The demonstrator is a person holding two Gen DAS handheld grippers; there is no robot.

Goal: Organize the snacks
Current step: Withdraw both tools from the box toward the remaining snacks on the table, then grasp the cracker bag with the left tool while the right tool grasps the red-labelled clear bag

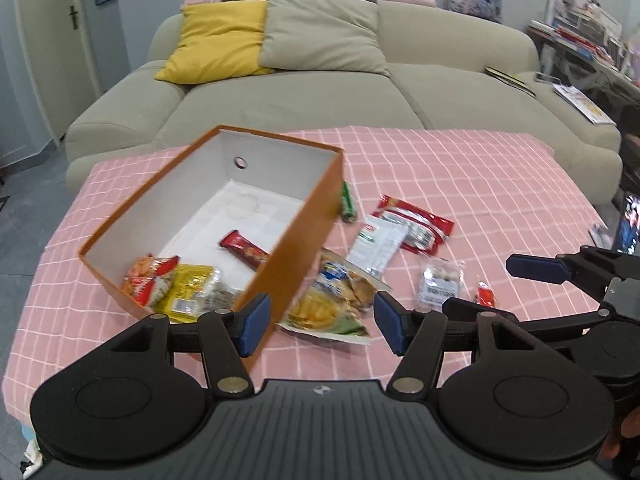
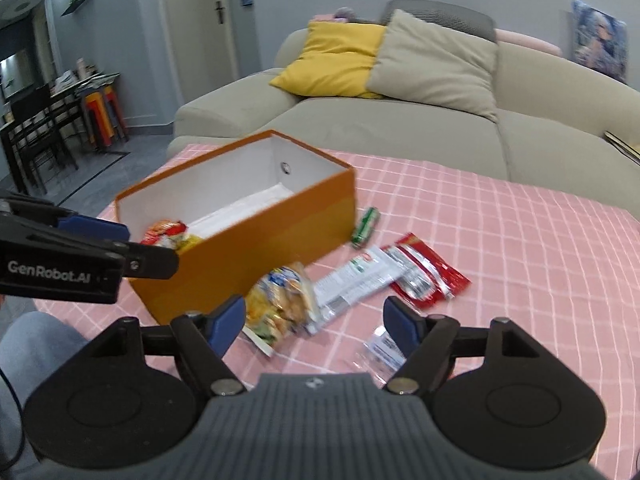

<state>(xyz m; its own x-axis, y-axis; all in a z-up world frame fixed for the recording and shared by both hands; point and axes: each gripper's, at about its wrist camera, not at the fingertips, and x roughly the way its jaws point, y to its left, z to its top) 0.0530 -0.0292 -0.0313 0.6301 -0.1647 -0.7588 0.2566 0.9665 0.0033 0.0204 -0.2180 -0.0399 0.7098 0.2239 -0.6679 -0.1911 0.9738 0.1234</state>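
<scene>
An orange box (image 1: 304, 240) (image 2: 256, 248) with a white inside stands on the pink checked tablecloth (image 1: 480, 184). It holds a red bar (image 1: 245, 249), a red-orange packet (image 1: 148, 280) and a yellow packet (image 1: 190, 292). Right of the box lie a yellow-green chip bag (image 1: 328, 304) (image 2: 280, 304), a white packet (image 1: 378, 246) (image 2: 354, 280), a red packet (image 1: 416, 224) (image 2: 426, 276), a green pack (image 1: 347, 202) (image 2: 365, 222), a clear pouch (image 1: 440, 282) (image 2: 384, 350) and a small red sachet (image 1: 485, 294). My left gripper (image 1: 322, 322) is open and empty at the box's near corner, above the chip bag. My right gripper (image 2: 316, 322) is open and empty above the chip bag.
A beige sofa (image 1: 320, 96) with a yellow cushion (image 1: 216, 40) and a grey cushion (image 1: 320, 28) stands behind the table. Cluttered shelves (image 1: 584, 40) are at the far right. Dark chairs and a table (image 2: 40, 128) are at the far left.
</scene>
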